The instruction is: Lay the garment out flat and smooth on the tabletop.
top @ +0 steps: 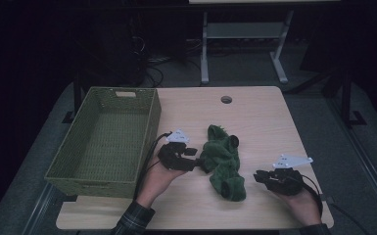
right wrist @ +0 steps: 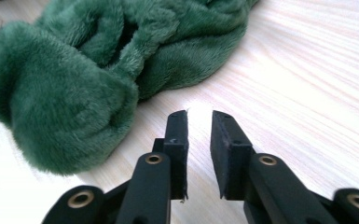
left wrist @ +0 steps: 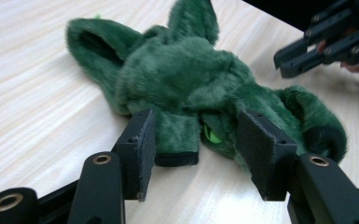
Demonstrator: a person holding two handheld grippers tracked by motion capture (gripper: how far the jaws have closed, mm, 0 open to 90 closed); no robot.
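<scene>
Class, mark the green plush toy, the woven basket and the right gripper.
green plush toy (top: 223,161), high view, middle of its body.
woven basket (top: 149,128), high view, right wall.
right gripper (right wrist: 199,122), right gripper view, between its fingertips.

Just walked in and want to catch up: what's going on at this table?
A person works with a gripper in each hand on a green plush toy that lies on the wooden table, beside a green woven basket. The left gripper has its jaws open around a flap of the toy, pads not pressing. The right gripper sits off the toy's other end, jaws slightly apart with nothing between them. The toy is not lifted.
</scene>
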